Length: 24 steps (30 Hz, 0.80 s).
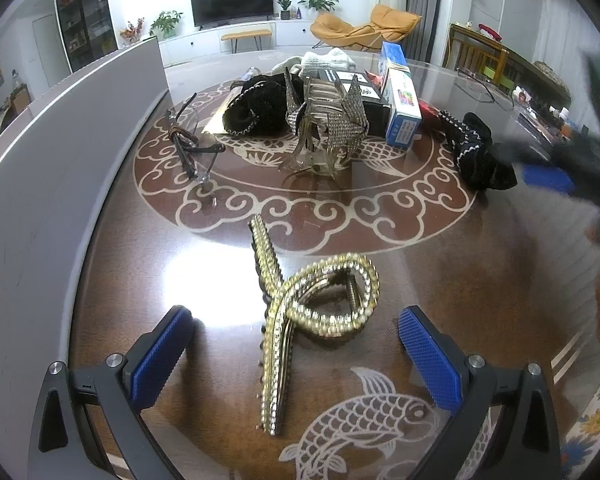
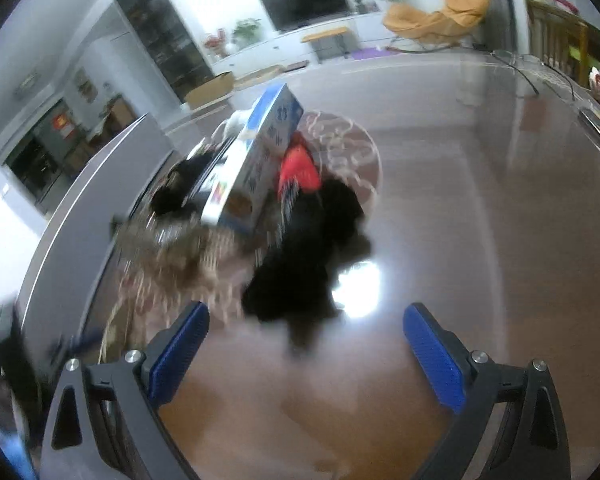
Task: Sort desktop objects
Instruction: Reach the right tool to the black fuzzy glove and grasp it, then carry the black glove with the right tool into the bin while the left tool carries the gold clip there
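jaws: both your left gripper (image 1: 296, 360) and right gripper (image 2: 306, 354) are gaping wide, holding nothing | gold beaded hair claw (image 1: 300, 320) is lying between left pads | risk: it's skidding off glossy brown tabletop (image 1: 480, 280) | right view's blurring, you're risking clipping black fuzzy scrunchie (image 2: 304, 256)

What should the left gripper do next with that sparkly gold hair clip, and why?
Probably close. The left gripper is open, its blue fingers standing either side of the gold hair clip lying on the table, not touching it. Squeezing gently should grip it for sorting.
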Each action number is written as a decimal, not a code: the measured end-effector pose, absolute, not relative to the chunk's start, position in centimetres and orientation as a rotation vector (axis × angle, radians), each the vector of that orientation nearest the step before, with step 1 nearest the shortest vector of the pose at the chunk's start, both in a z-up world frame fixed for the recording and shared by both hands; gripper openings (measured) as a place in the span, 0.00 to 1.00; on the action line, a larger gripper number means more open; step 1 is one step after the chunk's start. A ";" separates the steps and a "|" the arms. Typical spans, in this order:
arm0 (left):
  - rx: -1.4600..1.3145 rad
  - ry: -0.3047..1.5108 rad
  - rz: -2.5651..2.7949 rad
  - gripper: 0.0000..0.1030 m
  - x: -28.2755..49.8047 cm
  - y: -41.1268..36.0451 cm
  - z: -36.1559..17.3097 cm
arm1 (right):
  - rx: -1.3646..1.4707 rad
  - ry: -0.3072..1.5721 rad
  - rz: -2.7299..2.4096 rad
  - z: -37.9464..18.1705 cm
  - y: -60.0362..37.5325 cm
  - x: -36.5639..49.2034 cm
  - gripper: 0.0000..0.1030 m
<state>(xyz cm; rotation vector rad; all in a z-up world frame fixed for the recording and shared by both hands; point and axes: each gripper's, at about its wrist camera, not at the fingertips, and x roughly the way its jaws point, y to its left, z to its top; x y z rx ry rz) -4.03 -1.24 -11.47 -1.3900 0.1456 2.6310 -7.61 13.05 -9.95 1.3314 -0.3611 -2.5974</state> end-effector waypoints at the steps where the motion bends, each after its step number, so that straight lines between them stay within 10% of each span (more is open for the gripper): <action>1: -1.392 0.147 2.630 1.00 -3.7 -1.2 -11.4 | 1.347 -0.339 -2.615 -10.0 12.4 -8.5 0.95; 6: -1.382 0.168 2.606 1.00 -2.1 -2.0 -11.4 | 1.467 -0.175 -2.636 -11.5 9.7 -12.1 0.94; 9: -1.386 0.164 2.610 1.00 -1.1 -3.3 -11.5 | 1.407 -0.037 -2.659 -11.3 9.2 -11.5 0.53; 12: -1.380 0.155 2.625 1.00 -0.4 -4.8 -11.6 | 1.355 0.011 -2.642 -11.3 9.3 -10.3 0.37; 24: -1.396 0.239 2.608 1.00 -4.3 -0.5 -11.3 | 1.342 0.073 -2.525 -11.3 11.1 -2.3 0.40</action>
